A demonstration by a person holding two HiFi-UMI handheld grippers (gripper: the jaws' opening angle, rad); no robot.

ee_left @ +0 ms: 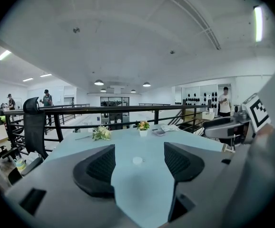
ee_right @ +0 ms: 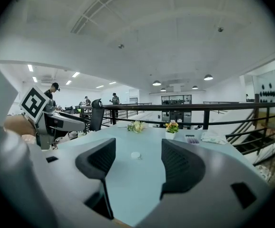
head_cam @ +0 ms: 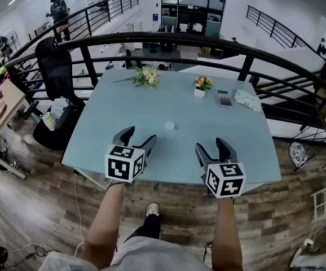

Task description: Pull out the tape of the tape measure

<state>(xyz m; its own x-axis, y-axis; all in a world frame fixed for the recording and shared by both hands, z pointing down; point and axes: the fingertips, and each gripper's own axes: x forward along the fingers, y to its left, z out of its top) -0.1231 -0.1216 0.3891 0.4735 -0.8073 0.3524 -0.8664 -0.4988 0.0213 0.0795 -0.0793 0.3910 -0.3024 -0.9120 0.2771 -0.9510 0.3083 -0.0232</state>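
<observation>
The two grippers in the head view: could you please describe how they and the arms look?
The left gripper and right gripper match: grey bodies, two dark curved jaws ribbed on the inside, and a white cube bearing black square markers. No cables show. The forearms are bare of sleeves; light grey clothing shows below them.

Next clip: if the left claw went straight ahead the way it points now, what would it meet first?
Probably the small white tape measure, which sits centred in the gap of the open left claw, farther along the table. Depth is unclear.
</observation>
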